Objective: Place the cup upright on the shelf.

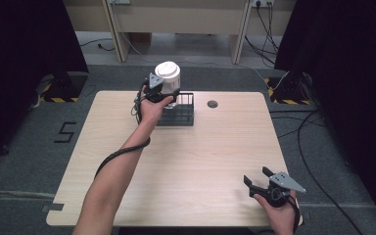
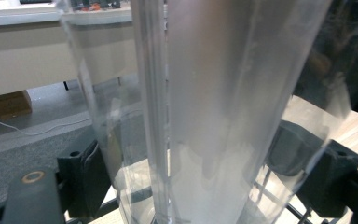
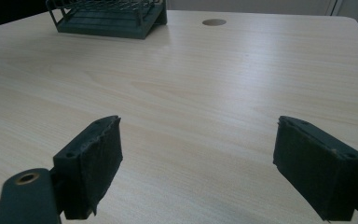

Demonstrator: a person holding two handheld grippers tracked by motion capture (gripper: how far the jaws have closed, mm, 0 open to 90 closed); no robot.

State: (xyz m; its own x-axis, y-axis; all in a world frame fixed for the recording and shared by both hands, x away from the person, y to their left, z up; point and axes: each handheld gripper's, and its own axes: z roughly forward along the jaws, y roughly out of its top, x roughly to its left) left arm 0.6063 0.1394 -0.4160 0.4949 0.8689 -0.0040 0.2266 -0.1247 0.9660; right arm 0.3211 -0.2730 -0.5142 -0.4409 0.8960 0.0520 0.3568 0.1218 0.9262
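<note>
A tall translucent plastic container (image 1: 168, 76) with a white top is held upright over the left end of a black wire rack (image 1: 182, 115) at the table's far side. My left gripper (image 1: 163, 91) is shut on its lower part. In the left gripper view the container (image 2: 214, 116) stands between the black pads (image 2: 86, 179), which press on its sides. My right gripper (image 1: 257, 176) rests near the table's front right corner, open with nothing in it. In the right gripper view its jaws stand wide apart (image 3: 198, 168) over bare wood, with the rack (image 3: 107, 16) far ahead.
The light wooden table (image 1: 200, 161) has a round cable hole (image 1: 212, 104) right of the rack. Cables lie on the grey floor at the right. Desk legs and dark curtains stand beyond the table.
</note>
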